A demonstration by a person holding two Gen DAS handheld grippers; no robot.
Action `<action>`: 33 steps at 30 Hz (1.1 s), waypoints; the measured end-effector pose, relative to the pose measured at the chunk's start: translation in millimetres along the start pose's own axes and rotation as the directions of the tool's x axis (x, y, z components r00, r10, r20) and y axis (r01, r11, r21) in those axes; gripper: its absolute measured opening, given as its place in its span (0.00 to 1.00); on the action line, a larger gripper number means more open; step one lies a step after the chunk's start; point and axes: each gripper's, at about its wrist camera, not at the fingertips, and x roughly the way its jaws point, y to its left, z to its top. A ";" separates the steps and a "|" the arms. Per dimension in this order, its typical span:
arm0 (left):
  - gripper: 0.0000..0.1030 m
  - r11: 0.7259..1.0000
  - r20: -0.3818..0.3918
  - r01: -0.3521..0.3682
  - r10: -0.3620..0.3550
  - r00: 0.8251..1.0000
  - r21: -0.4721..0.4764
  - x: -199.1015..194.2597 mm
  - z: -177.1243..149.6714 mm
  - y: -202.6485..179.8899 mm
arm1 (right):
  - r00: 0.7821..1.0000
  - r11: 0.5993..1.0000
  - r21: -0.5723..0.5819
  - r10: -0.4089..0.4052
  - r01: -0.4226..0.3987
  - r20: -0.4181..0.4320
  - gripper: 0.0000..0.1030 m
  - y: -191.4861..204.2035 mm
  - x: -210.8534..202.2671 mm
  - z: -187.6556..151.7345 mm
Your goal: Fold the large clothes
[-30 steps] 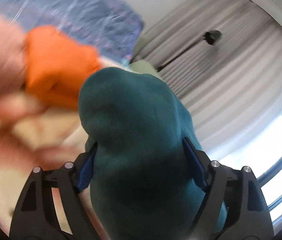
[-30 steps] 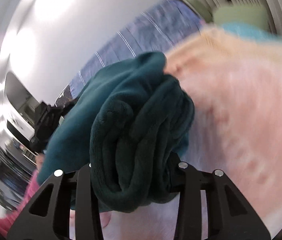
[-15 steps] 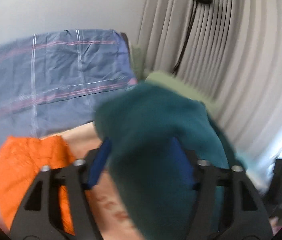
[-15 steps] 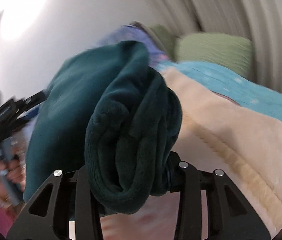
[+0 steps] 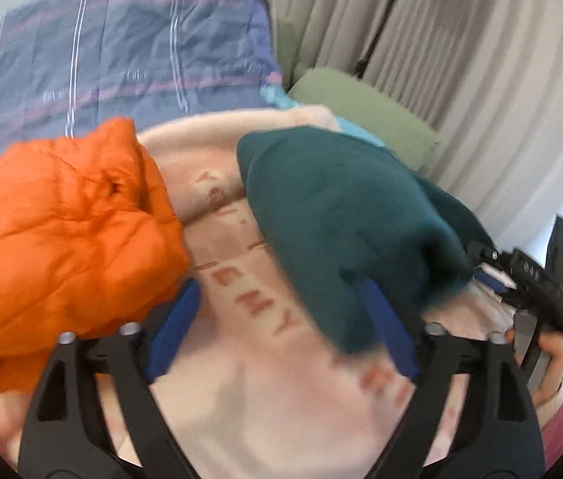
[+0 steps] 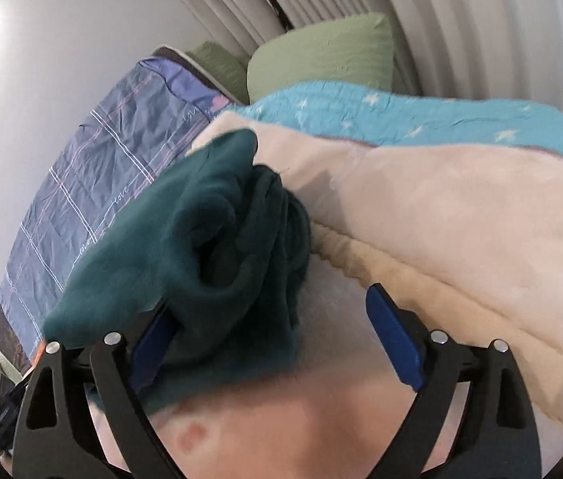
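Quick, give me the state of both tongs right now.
Left tongs: just opened wide; the teal fleece garment lies by the right pad, not clamped.
Right tongs: just opened wide; the garment rests against the left pad, released.

- Left gripper (image 5: pixel 281 339): jaws just opened wide; a second ago they clamped the folded teal garment (image 5: pixel 345 219), which now lies on the pink blanket (image 5: pixel 241 391), only its edge over the right pad.
- Right gripper (image 6: pixel 277 335): jaws just opened; garment roll (image 6: pixel 217 255) released, resting against the left pad, right pad clear.
- Orange jacket (image 5: pixel 62 231): now lower left, larger in view.
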 end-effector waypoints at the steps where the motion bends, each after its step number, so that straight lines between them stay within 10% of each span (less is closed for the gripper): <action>1: 0.92 0.999 0.027 -0.015 0.013 1.000 0.042 -20.0 -6.8 -5.6 | 1.000 0.999 -0.043 0.004 -0.003 0.022 0.89 7.0 -23.0 -4.9; 13: 0.98 0.996 0.248 -0.017 -0.006 0.969 0.091 -209.5 -90.4 -82.4 | 0.948 0.910 -0.387 -0.023 0.151 0.316 0.99 84.9 -265.2 -126.0; 19: 0.98 0.982 0.289 -0.170 0.141 0.947 0.080 -273.1 -145.1 -95.9 | 0.950 0.907 -0.381 -0.056 0.177 0.308 0.99 103.8 -305.9 -164.4; 33: 0.98 0.986 0.271 -0.142 0.113 0.956 0.091 -342.3 -208.6 -100.0 | 0.944 0.882 -0.413 -0.092 0.225 0.318 0.99 123.6 -346.5 -218.0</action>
